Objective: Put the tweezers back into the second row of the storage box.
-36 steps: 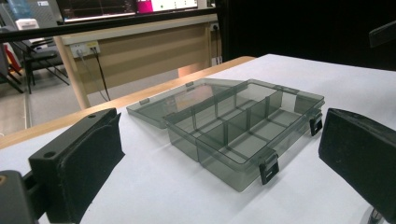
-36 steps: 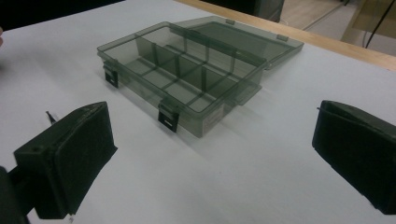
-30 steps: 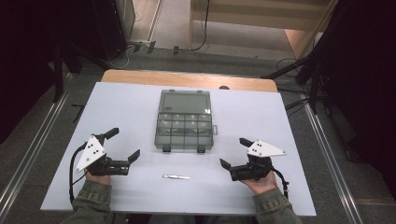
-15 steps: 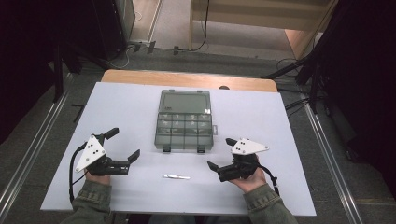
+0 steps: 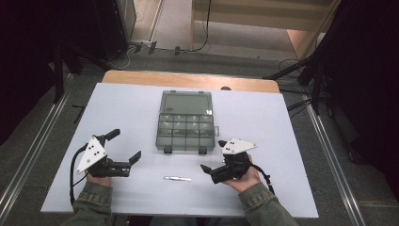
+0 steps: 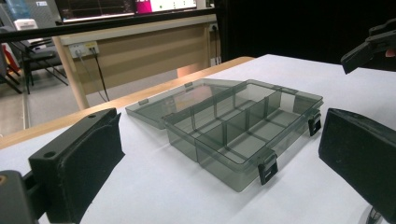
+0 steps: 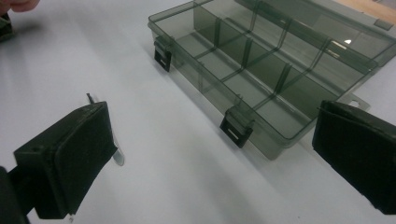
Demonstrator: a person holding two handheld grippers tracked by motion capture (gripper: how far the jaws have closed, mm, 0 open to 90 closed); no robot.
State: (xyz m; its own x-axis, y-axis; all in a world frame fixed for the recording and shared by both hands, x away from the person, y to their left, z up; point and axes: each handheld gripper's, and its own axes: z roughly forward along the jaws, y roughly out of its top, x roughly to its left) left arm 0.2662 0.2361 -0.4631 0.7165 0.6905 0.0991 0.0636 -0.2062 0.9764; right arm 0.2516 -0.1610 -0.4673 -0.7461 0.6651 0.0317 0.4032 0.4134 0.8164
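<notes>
While both of the person's hands rest near the front edge of the white-topped desk [image 5: 131, 108], a smoky grey transparent plastic compartment box [image 5: 185, 129] sits in the middle of it, its hinged lid thrown back flat toward the far wooden edge and its divided tray, with two black latches on the near wall, facing the person. The compartments look bare as far as the gripper views show through the tinted walls. A thin silvery metal rod [image 5: 177, 178] lies flat on the desk in front of the box, apart from it and roughly between the two hands. The left gripper [image 5: 126, 151] is held at the near left of the desk, well apart from the box, with its grey three-cornered plate on top and its fingers [image 6: 79, 158] spread wide around nothing; in the left gripper view the box sits between and beyond the two black pads. The right gripper [image 5: 213, 159] is held just off the box's near right corner, angled toward the middle of the desk, close to the right end of the rod without touching it. Its fingers [image 7: 70, 154] are likewise wide apart and hold nothing; in the right gripper view the rod passes partly behind the left-hand pad while the box's latched wall runs between the pads. A black cable trails from each gripper back toward the person's olive sleeves [image 5: 96, 197].
</notes>
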